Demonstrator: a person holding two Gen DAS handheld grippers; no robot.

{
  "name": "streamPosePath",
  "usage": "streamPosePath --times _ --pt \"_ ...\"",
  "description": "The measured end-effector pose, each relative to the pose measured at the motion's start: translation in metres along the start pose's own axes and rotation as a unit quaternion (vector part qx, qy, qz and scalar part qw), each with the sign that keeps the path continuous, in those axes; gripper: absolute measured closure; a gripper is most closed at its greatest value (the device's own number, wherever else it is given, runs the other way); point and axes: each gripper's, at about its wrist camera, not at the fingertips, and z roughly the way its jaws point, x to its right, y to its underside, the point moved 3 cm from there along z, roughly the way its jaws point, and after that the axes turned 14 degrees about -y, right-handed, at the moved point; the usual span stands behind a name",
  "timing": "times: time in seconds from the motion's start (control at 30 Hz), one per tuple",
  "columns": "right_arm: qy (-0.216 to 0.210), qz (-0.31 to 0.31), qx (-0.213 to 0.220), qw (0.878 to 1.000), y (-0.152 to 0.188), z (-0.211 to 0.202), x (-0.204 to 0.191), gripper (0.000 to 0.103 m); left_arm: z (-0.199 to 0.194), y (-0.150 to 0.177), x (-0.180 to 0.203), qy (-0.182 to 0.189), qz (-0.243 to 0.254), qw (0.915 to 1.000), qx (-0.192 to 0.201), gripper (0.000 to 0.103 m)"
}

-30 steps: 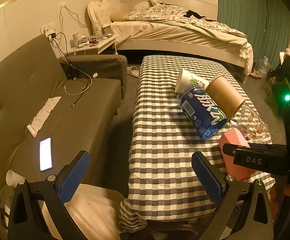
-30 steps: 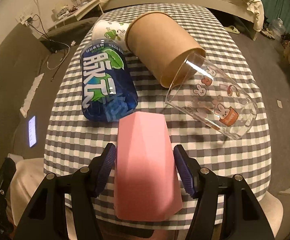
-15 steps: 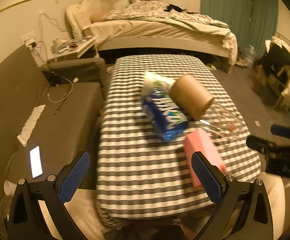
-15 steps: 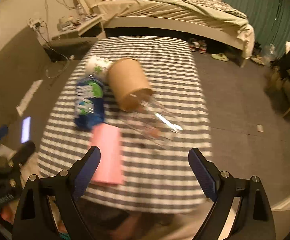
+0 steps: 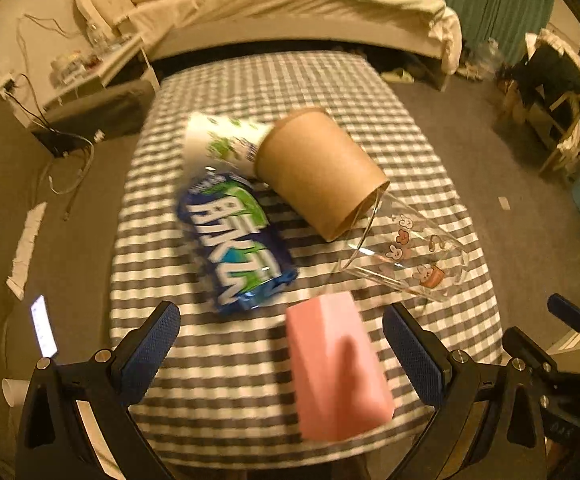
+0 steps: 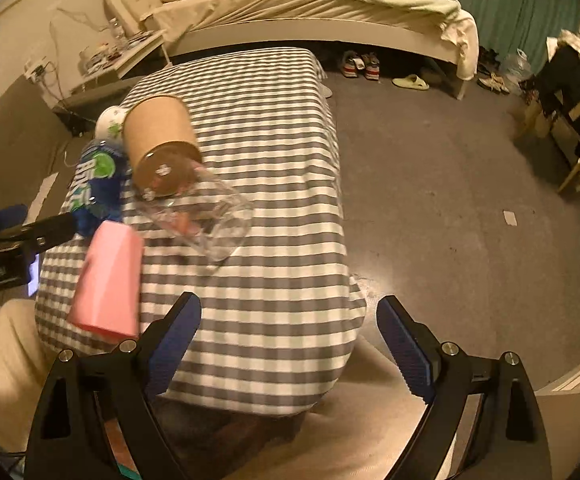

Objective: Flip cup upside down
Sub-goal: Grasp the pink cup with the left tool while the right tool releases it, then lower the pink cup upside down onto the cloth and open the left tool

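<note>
A pink cup (image 5: 335,364) stands upside down, narrow base up, near the front edge of the checked table (image 5: 290,80); it also shows in the right wrist view (image 6: 108,276). My left gripper (image 5: 282,356) is open, its fingers wide on either side of the cup and not touching it. My right gripper (image 6: 290,344) is open and empty, to the right of the cup, over the table's front right corner. Its fingers show at the far right of the left wrist view (image 5: 561,316).
Behind the pink cup lie a blue bottle (image 5: 236,240), a brown paper cup (image 5: 321,176), a white paper cup (image 5: 218,140) and a clear glass with rabbit prints (image 5: 409,260), all on their sides. A sofa with a lit phone (image 5: 44,330) is at left, a bed behind.
My right gripper has opened, let go of the pink cup and pulled back to the right. My left gripper has swung in from the left to face the cup.
</note>
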Motion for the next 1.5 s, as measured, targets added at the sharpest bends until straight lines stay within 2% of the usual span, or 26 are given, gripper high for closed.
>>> streamPosePath --times 0.17,0.4,0.5,0.57,0.67,0.7,0.77,0.8,0.87,0.93,1.13,1.23,1.37,1.5 --pt "-0.011 0.017 -0.007 1.0 -0.001 0.015 0.017 0.013 0.03 -0.005 0.02 -0.007 0.017 0.9991 -0.037 0.0" --pt "-0.012 0.028 -0.013 0.999 0.001 0.029 0.027 0.013 0.039 -0.002 0.026 -0.028 0.034 0.998 -0.045 0.003" --pt "-0.008 0.025 -0.01 1.0 0.0 0.028 0.026 0.013 0.028 0.002 0.025 -0.04 0.032 0.9982 -0.031 0.003" --pt "-0.006 0.024 -0.007 1.0 -0.001 0.027 0.026 0.013 0.021 0.006 0.025 -0.036 0.032 0.9984 -0.03 0.003" --pt "-0.005 0.024 -0.009 1.0 0.0 0.029 0.025 0.013 0.024 0.01 0.029 -0.01 0.035 0.998 -0.051 0.004" --pt "-0.005 0.024 -0.01 1.0 0.0 0.03 0.025 0.013 0.026 0.011 0.031 -0.008 0.034 0.9977 -0.058 0.006" --pt "-0.005 0.023 -0.013 1.0 0.002 0.032 0.023 0.013 0.037 0.009 0.032 -0.005 0.031 0.9963 -0.08 0.026" --pt "-0.006 0.021 -0.014 1.0 0.003 0.033 0.021 0.013 0.043 0.009 0.031 -0.002 0.028 0.9953 -0.093 0.028" --pt "-0.007 0.019 -0.014 1.0 0.004 0.033 0.019 0.013 0.056 0.007 0.03 0.028 0.011 0.9917 -0.125 0.042" --pt "-0.006 0.018 -0.013 1.0 0.005 0.032 0.018 0.013 0.061 0.004 0.027 0.035 0.004 0.99 -0.137 0.045" --pt "0.006 0.019 -0.011 1.0 0.007 0.029 0.02 0.013 0.038 -0.006 0.025 0.041 0.018 0.9936 -0.104 0.047" --pt "0.009 0.019 -0.008 1.0 0.007 0.026 0.019 0.013 0.014 -0.011 0.019 0.038 0.016 0.9978 -0.052 0.047" --pt "0.01 0.011 -0.006 1.0 0.006 0.024 0.012 0.013 -0.006 -0.011 0.012 0.043 0.012 0.999 -0.005 0.047" --pt "0.011 0.001 -0.005 1.0 0.007 0.022 0.004 0.013 -0.015 0.003 0.005 0.05 0.008 0.9986 0.013 0.047"
